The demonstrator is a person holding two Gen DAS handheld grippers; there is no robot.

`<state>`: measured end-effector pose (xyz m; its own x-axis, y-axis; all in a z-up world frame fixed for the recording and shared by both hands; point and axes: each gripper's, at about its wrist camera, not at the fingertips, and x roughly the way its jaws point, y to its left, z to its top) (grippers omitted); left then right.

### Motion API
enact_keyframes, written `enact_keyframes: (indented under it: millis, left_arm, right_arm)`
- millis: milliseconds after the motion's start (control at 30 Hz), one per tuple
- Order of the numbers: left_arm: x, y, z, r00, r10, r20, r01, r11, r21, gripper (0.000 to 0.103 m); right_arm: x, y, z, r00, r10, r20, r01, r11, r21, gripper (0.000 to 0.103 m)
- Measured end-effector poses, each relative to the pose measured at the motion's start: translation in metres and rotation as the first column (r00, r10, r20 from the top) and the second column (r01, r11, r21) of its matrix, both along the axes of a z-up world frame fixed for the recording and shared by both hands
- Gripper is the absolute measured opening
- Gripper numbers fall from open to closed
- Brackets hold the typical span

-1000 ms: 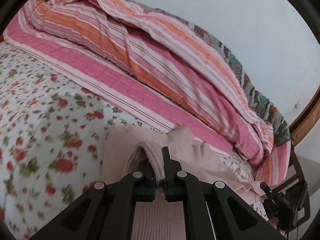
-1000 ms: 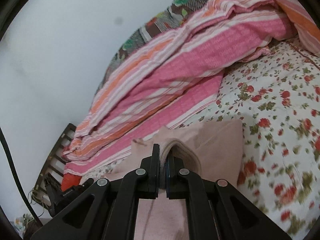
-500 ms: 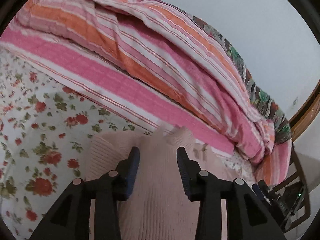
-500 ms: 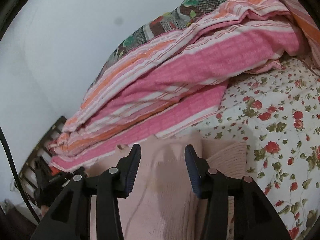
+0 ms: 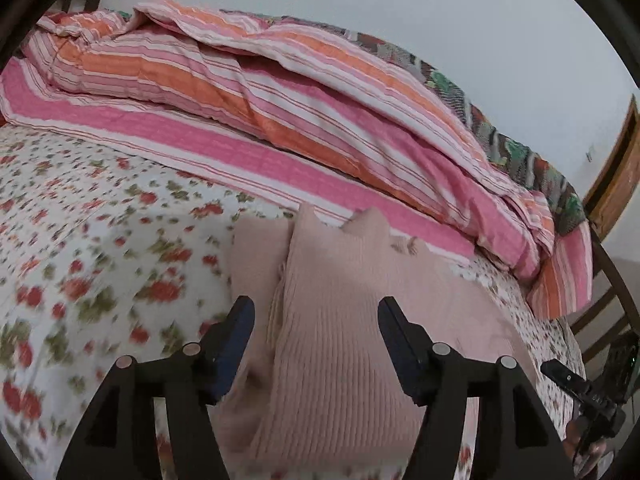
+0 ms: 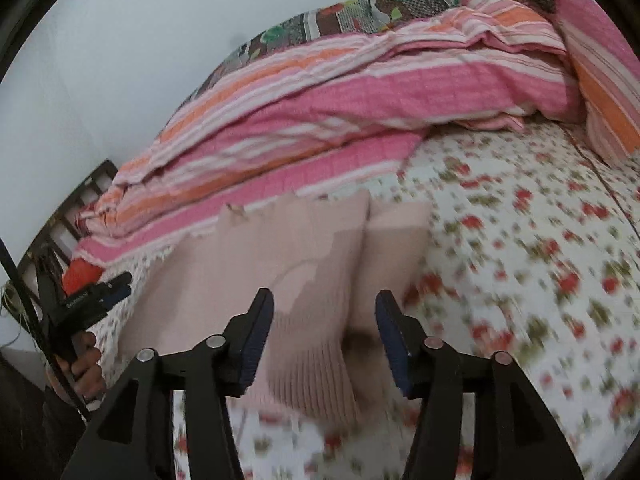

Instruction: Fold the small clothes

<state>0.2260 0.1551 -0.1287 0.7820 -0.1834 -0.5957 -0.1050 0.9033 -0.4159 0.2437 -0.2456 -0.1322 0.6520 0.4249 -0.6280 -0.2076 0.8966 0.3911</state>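
Observation:
A pale pink ribbed knit garment lies on the floral bedsheet, with one part folded over the rest. My left gripper is open above its near end, and nothing is between the fingers. In the right wrist view the same garment lies under my right gripper, which is also open and empty. Each gripper shows at the edge of the other's view: the right one and the left one.
A bunched pink, orange and white striped quilt lies along the far side of the bed against a pale wall. A patterned blanket sits behind it. A wooden bed frame shows at the bed's end.
Both grippers were shut on the pink garment's edge a second ago. They have opened wide, let the cloth drop onto the bed, and pulled back a little.

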Motion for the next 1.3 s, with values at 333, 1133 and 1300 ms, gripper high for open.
enact_keyframes:
  millis: [333, 1133, 1300]
  left_arm:
    - [-0.080, -0.006, -0.042, 0.993, -0.096, -0.068, 0.083, 0.981, -0.176, 0.061]
    - [-0.046, 0.013, -0.048, 0.998, 0.066, -0.011, -0.066, 0.958, -0.280, 0.010]
    - [-0.081, 0.009, -0.048, 0.998, 0.066, -0.025, -0.070, 0.964, -0.257, 0.010]
  right_arm:
    - [-0.062, -0.005, -0.025, 0.994, 0.057, -0.098, -0.051, 0.996, 0.070, 0.059]
    - [-0.022, -0.009, -0.052, 0.984, -0.067, -0.167, 0.120, 0.937, 0.328, 0.009]
    - [-0.045, -0.015, -0.040, 0.985, -0.050, -0.167, 0.104, 0.939, 0.329, 0.008]
